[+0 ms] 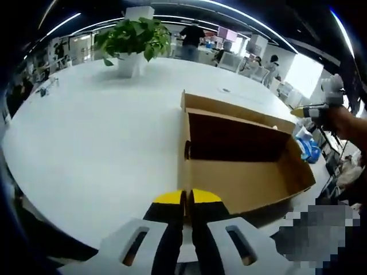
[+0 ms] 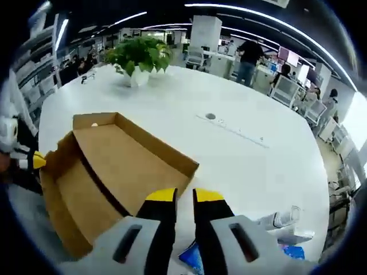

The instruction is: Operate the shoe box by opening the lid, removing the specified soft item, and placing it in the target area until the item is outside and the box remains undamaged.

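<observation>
- The left gripper (image 1: 188, 197) has its two yellow-tipped jaws pressed together with nothing between them. It sits just in front of the shoe box (image 1: 241, 166).
- The right gripper (image 2: 183, 197) has a thin gap between its jaws, and it holds nothing. It hovers over the near edge of the box.
- The brown cardboard box lies open on the white table (image 1: 97, 143), with its lid (image 2: 126, 166) folded back. So the opening step looks done.
- The inside of the box looks bare. No soft item can be seen in it.
- A blue thing (image 1: 309, 149) lies on the table just beside the far end of the box. It may be the soft item, already out, but it is too small to be sure.
- The box looks whole, with no tears showing.
- The left gripper view shows the dark inner wall of the box. The right gripper view shows the lid's flat inside, a clear bottle (image 2: 284, 220) near the blue thing, and a small round hole (image 2: 210, 116) in the table.
- Both views show a potted plant (image 1: 133, 40) far back on the table.
</observation>
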